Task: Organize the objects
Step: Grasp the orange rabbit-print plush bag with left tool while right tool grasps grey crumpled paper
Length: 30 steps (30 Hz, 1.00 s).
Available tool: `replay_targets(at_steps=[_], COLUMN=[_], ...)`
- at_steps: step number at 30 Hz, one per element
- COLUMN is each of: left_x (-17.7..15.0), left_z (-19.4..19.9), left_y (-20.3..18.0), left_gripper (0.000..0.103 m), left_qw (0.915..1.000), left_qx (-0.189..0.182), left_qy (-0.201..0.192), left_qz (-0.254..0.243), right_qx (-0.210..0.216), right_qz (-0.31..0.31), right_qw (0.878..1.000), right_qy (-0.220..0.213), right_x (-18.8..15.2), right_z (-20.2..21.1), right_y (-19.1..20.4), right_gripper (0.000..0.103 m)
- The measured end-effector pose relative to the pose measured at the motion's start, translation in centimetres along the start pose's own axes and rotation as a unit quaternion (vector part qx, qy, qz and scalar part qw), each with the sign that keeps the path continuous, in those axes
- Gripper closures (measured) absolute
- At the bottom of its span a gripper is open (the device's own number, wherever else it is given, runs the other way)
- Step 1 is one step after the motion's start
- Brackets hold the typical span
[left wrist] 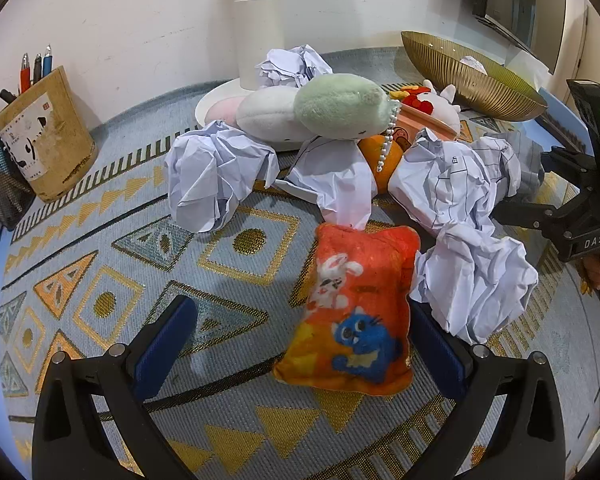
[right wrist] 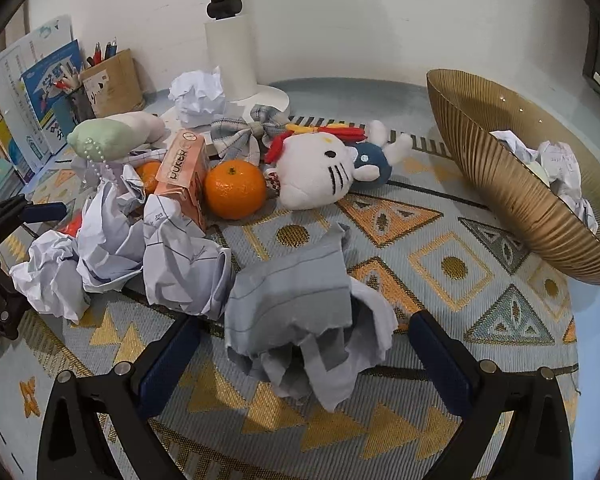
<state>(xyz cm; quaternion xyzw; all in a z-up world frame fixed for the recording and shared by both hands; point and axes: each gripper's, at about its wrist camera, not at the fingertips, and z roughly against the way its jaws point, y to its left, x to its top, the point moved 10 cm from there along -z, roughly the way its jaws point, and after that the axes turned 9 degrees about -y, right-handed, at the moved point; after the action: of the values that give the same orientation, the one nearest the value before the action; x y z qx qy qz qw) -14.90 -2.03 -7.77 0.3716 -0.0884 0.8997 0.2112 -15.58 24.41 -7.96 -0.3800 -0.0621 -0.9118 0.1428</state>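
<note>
Readable text first: the peach carton (right wrist: 184, 176) says "DUKER" down its side, lying tipped between two oranges, and the right gripper's black body, seen from the left wrist view, has a "DAS" tag. The kraft pen holder (left wrist: 46, 136) has a label, but I can't make out what it says.

Everything sits on a woven mat (left wrist: 112, 280) with gold and grey triangles and diamonds. There are lots of crumpled lined paper balls. One (right wrist: 304, 320) lies right between the spread fingers of the right gripper (right wrist: 304, 344), untouched as far as I can tell. A few more are already in the ribbed gold bowl (right wrist: 500, 184) off to the right.

The left gripper (left wrist: 300, 332) is wide open too, with a fuzzy orange pouch (left wrist: 356, 312) printed with a white bunny and blue cat between its blue pads, closer to the right one.

Behind that: a glossy orange (right wrist: 234, 190), a white cat plush (right wrist: 320, 176) on its side, a green-and-white plush (left wrist: 340, 106) with a bead chain.
</note>
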Motion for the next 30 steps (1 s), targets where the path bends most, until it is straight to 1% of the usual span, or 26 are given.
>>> replay_targets(at_steps=[3,4,5,6,7,8,9,11,12,14,16,19,21,24,27,30], left_x=[0.0,0.0,0.0,0.0,0.3,0.6,0.8,0.9,0.9,1.1,1.4,1.8,1.8,1.7,1.8,1.8], left_z=[0.0,0.0,0.0,0.1,0.5,1.3,1.8,1.9,1.9,2.2,2.8,3.6,4.2,4.3,3.9,3.9], left_y=[0.0,0.0,0.0,0.0,-0.2,-1.2,-1.7,-1.6,-1.6,-1.2,-0.2,1.5,2.6,3.9,3.8,3.4], left_gripper=[0.0,0.0,0.0,0.014,0.029,0.072,0.071,0.071,0.071,0.071,0.071,0.071,0.071,0.071,0.071,0.071], left_qw=[1.0,1.0,1.0,1.0,0.9998,0.9986,0.998,0.9983,0.9981,0.9978,0.9967,0.9943,0.9923,0.9899,0.9896,0.9897], left_qx=[0.0,0.0,-0.002,-0.003,-0.01,-0.041,-0.042,0.002,0.01,0.018,0.031,0.036,0.042,0.04,0.035,0.035], left_qy=[0.0,0.0,-0.001,-0.004,-0.015,-0.033,-0.045,-0.049,-0.049,-0.058,-0.075,-0.095,-0.107,-0.114,-0.114,-0.118], left_qz=[0.0,0.0,0.002,0.002,0.0,-0.006,-0.014,-0.033,-0.036,-0.028,-0.006,0.03,0.048,0.074,0.081,0.073], right_qx=[0.005,0.004,0.003,-0.002,-0.009,-0.014,-0.016,-0.015,-0.015,-0.018,-0.008,-0.002,-0.002,-0.001,-0.009,-0.01], right_qz=[-0.004,-0.005,-0.005,-0.003,0.0,0.003,0.006,0.016,0.021,0.021,0.007,-0.007,-0.015,-0.023,-0.026,-0.026], right_qw=[1.0,1.0,1.0,1.0,1.0,0.999,0.999,0.998,0.998,0.996,0.995,0.992,0.991,0.99,0.99,0.99], right_qy=[-0.003,-0.006,-0.009,-0.015,-0.024,-0.031,-0.037,-0.054,-0.064,-0.083,-0.099,-0.125,-0.132,-0.137,-0.136,-0.136], right_x=[0.0,0.0,0.1,0.3,0.5,0.6,0.7,0.9,1.1,1.4,1.7,2.0,2.3,2.4,2.3,2.3], right_z=[0.2,0.3,0.4,0.6,1.0,1.3,1.6,2.3,2.6,3.4,4.1,5.2,5.3,5.5,5.5,5.6], right_y=[-0.1,-0.2,-0.1,-0.2,-0.2,-0.2,-0.1,0.3,0.5,0.6,0.4,-0.1,0.0,0.0,-0.2,-0.2], right_gripper=[0.001,0.008,0.023,0.034,0.057,0.072,0.072,0.073,0.073,0.073,0.073,0.073,0.073,0.073,0.073,0.073])
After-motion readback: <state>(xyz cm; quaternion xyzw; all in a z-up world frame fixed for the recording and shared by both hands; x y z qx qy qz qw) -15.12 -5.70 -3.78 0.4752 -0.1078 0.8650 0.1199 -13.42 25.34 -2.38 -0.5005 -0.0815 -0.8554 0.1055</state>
